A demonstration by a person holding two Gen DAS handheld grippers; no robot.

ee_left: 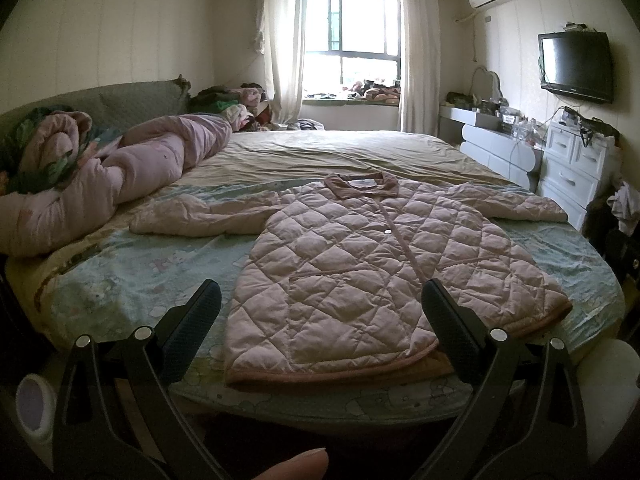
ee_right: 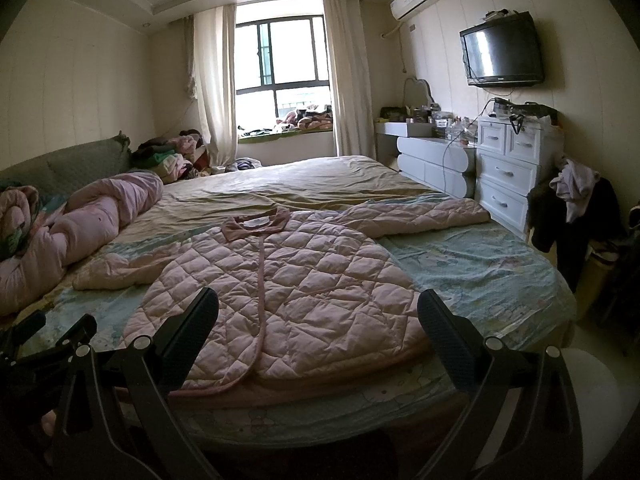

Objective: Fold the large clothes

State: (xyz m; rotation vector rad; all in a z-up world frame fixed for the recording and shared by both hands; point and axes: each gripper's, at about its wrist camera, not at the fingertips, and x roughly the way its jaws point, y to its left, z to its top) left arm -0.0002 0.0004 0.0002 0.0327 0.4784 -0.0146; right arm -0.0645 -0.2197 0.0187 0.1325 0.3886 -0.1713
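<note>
A pink quilted jacket point(ee_left: 372, 264) point(ee_right: 280, 280) lies flat on the bed, front up, collar toward the window, both sleeves spread out to the sides. Its hem reaches the near edge of the bed. My left gripper point(ee_left: 320, 292) hovers open above the hem, its fingers wide apart and holding nothing. My right gripper point(ee_right: 318, 300) is also open, held above the hem's right half with nothing between its fingers. A fingertip point(ee_left: 296, 466) shows at the bottom of the left wrist view.
A rolled pink duvet point(ee_left: 104, 184) point(ee_right: 80, 224) lies along the bed's left side by the headboard. White drawers point(ee_right: 508, 176) and a dresser stand to the right, with a TV point(ee_right: 502, 50) above. Clothes hang at the far right point(ee_right: 572, 208). More clothes pile near the window.
</note>
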